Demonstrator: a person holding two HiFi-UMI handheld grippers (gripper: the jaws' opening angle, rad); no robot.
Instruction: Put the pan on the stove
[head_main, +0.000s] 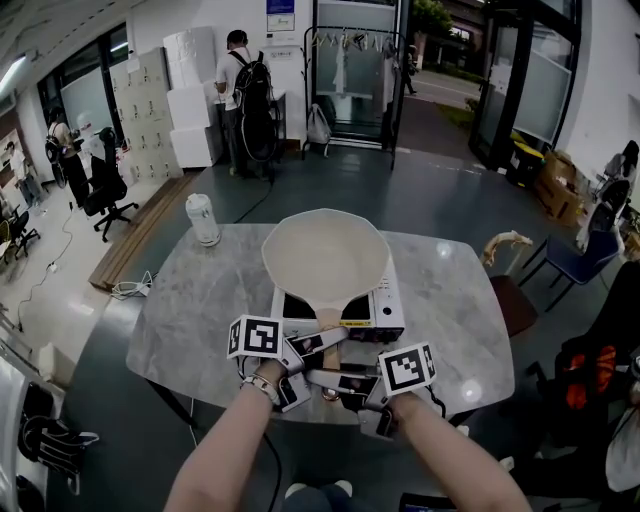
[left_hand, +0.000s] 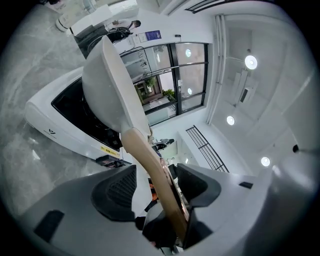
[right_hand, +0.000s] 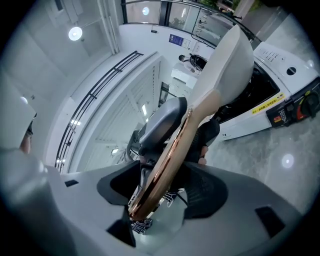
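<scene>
A cream pan sits on the white portable stove in the middle of the marble table. Its tan handle points toward me. My left gripper and right gripper both straddle that handle near the table's front edge. In the left gripper view the handle runs between the pads with a gap on the left side, and the pan rests on the stove. In the right gripper view the copper-toned handle end lies between spread jaws, touching neither pad.
A white canister stands at the table's far left corner. A blue chair and a brown stool are to the right of the table. Two people stand far back by stacked white boxes.
</scene>
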